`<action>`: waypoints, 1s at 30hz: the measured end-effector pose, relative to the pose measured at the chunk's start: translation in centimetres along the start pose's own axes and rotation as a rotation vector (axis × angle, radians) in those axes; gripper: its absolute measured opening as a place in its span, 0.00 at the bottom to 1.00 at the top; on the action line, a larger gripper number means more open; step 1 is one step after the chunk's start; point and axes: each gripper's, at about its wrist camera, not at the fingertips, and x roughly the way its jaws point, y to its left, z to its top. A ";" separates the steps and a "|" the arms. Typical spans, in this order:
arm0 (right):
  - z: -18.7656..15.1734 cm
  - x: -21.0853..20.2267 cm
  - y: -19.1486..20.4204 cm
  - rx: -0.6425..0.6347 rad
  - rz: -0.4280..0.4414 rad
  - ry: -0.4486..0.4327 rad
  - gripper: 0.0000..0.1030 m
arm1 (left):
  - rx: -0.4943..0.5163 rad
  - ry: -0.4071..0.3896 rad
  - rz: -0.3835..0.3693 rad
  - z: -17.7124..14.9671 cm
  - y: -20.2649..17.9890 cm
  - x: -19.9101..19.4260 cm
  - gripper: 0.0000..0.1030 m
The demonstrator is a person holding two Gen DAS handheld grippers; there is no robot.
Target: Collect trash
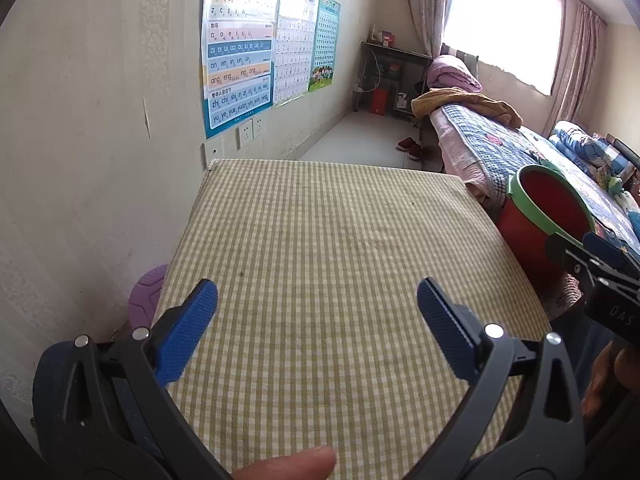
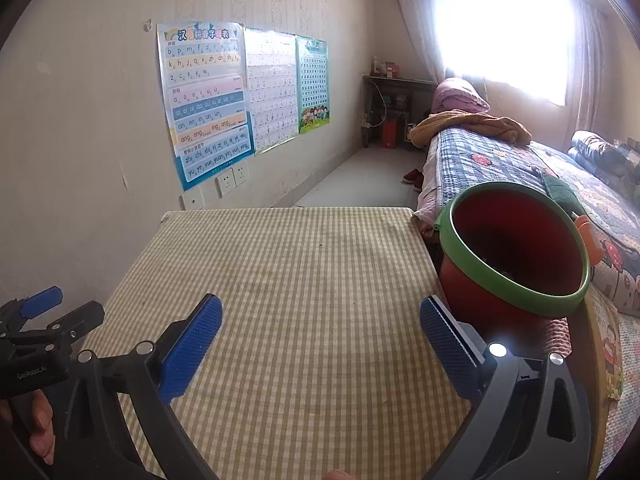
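Left claw [image 1: 317, 308]: blue pads spread wide apart, holding nothing, hovering over the near half of the counter.
Right claw [image 2: 321, 328]: pads likewise wide apart and empty, above the counter's near right part, its right pad close to the bin.
Counter [image 1: 320, 220]: covered in yellow-green checked cloth, pushed against the wall.
Trash bin [image 2: 516, 256]: red bucket with a green rim, just beside the counter's right edge, between counter and bed; dark bits lie inside.
Bed [image 2: 500, 164]: patchwork quilt, piled with folded bedding.
Wall [image 2: 80, 120]: 3 charts [image 2: 208, 100].
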 end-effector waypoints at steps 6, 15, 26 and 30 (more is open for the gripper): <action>-0.2 -0.2 0.2 -0.006 0.001 -0.006 0.93 | 0.007 -0.012 -0.010 -0.1 -0.3 -0.2 0.95; -0.5 -0.3 0.6 -0.022 -0.004 -0.015 0.93 | 0.022 -0.029 -0.009 -0.7 -0.8 -0.4 0.95; -0.7 -0.7 1.1 -0.043 -0.010 -0.035 0.93 | 0.017 -0.043 -0.005 -0.9 -0.7 -0.7 0.95; -0.9 -0.6 1.0 -0.044 -0.009 -0.029 0.93 | 0.017 -0.042 -0.003 -1.0 -0.7 -0.8 0.95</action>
